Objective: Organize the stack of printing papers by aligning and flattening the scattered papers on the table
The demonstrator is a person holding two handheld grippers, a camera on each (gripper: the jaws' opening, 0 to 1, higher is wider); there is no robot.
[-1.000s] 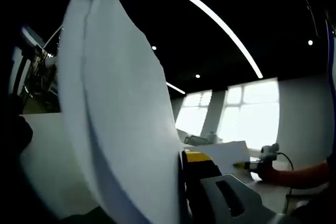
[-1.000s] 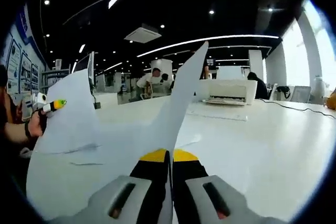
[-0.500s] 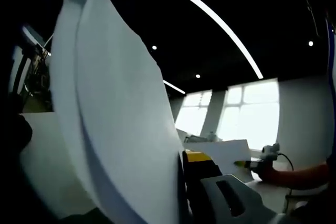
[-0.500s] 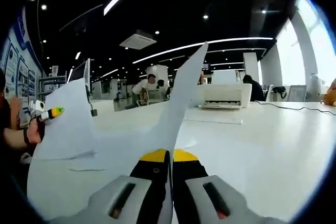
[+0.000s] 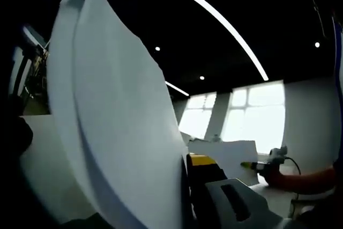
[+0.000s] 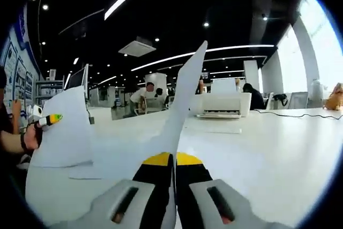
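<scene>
In the left gripper view, white printing papers (image 5: 118, 132) stand upright in two or three fanned sheets. My left gripper (image 5: 185, 160) is shut on their lower edge, and its left jaw is hidden behind them. To the right, my right gripper (image 5: 258, 165) holds another white edge (image 5: 225, 154). In the right gripper view, my right gripper (image 6: 174, 159) is shut on paper (image 6: 185, 100) that rises to a point. The sheet spreads left to the left gripper (image 6: 49, 119), which holds a raised paper corner (image 6: 64, 135).
The white table (image 6: 268, 148) stretches ahead and to the right. On it stand a white printer (image 6: 222, 104), a flat sheet (image 6: 214, 128) in front of it and a cable (image 6: 300, 112). People sit far behind. A forearm (image 5: 305, 178) reaches in on the right.
The sheets in my left gripper have leaned slightly further left. The right gripper view has shifted a little with the hand. Both grips are unchanged.
</scene>
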